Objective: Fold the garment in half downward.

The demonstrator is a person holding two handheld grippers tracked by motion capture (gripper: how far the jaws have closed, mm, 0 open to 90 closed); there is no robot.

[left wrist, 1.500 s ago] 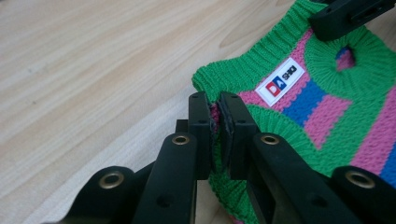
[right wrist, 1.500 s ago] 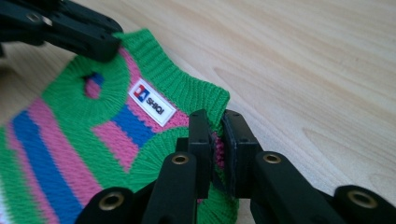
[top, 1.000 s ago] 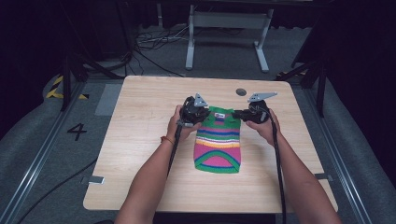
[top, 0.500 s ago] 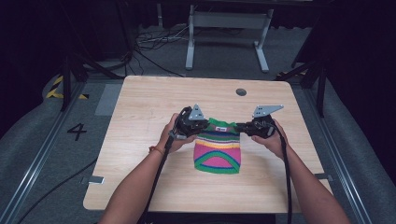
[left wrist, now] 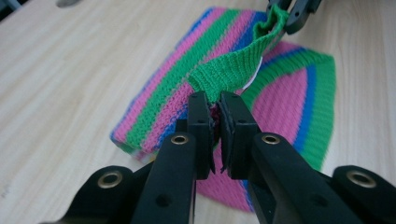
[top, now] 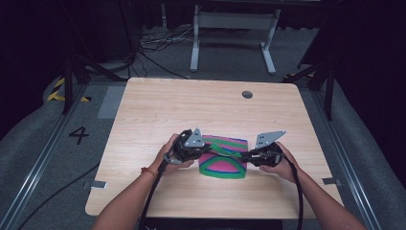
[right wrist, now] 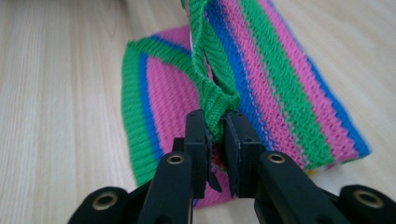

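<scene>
We have both tools on the striped knitted garment of pink, green and blue wool (top: pixel 224 160), which lies on the light wooden tabletop (top: pixel 201 108), well nearer to us than the small round dark hole (top: pixel 247 94) at the tabletop's far edge. The left tool (top: pixel 203 149) is clenched on one end of the garment's green ribbed hem (left wrist: pixel 233 70); the right tool (top: pixel 242 155) is clenched on the other end of that hem, so it runs taut between them.

What changed: a second ago both tools sat at the garment's far edge, closer to the hole, and the garment lay longer. Now we've pulled that edge up and back toward us, away from the hole, so the far part is folded over the near part and the garment looks about half as long. In the left tool's view the hem is lifted off the layer below.

We judge the fold mostly made; what's left is laying the hem flat on the lower layer and letting go.
</scene>
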